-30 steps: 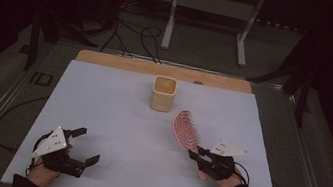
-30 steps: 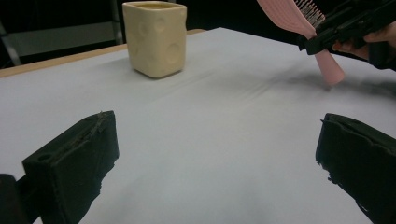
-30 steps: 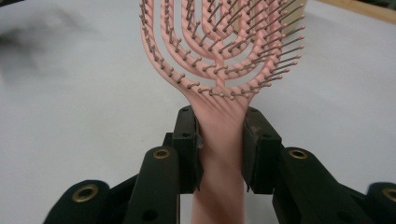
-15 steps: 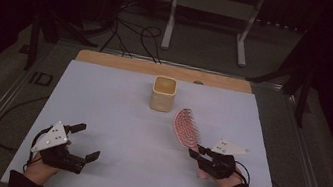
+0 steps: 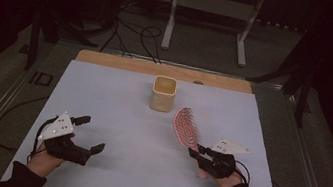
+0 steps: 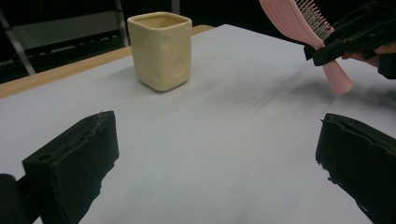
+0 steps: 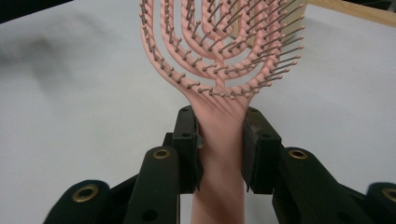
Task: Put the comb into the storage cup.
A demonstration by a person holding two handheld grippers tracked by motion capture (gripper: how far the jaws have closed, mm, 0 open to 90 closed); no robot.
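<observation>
On the white bench (image 5: 121, 111), dark room: right gripper (image 5: 197, 151) clamps pink hairbrush (image 5: 186, 127) near right edge; left gripper (image 5: 92, 135) open, empty; no legible writing.

materials and finishes

hairbrush (image 7: 219, 51): pink plastic, smooth, faint sheen; thin bristles are tipped with small beads. cup (image 6: 161, 49): cream, matt, shallow dimples are seen, looks ceramic. table cover (image 5: 125, 117): white, matt, paper-like. far table edge (image 5: 163, 69): bare wood. right gripper (image 7: 219, 149): black matt plastic, brass-coloured eyelets.
</observation>
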